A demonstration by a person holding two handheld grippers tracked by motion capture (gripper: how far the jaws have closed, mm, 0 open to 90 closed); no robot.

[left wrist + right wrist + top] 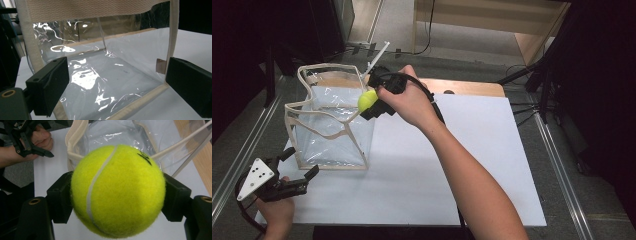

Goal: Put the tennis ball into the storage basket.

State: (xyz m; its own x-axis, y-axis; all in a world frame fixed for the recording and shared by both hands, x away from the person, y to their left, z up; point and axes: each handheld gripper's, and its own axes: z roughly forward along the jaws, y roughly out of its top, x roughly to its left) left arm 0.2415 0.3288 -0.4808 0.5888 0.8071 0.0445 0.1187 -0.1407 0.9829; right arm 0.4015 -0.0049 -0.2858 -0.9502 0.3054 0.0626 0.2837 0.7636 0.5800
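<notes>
Right tool (371,103) clenched on a yellow-green tennis ball (367,99) — in the right gripper view the ball (117,190) sits squeezed between the two black jaws, white seam running down its left half, a dark mark near its upper right. In the high view the ball is held off the table, at the upper right rim of a clear plastic bag (332,127) with cream fabric edging; whether ball and rim touch cannot be told. The bag stands upright and open-topped at the left part of the white table (472,165), its thin cream handles drooping across the mouth. Left tool (297,172) released — jaws spread wide, gripped in the person's left hand (274,207) at the table's near left corner, just beside the bag's lower left edge. Left gripper view: the two jaws stand well apart with the bag's clear wall (112,75) and cream trim between them, nothing pinched.
</notes>
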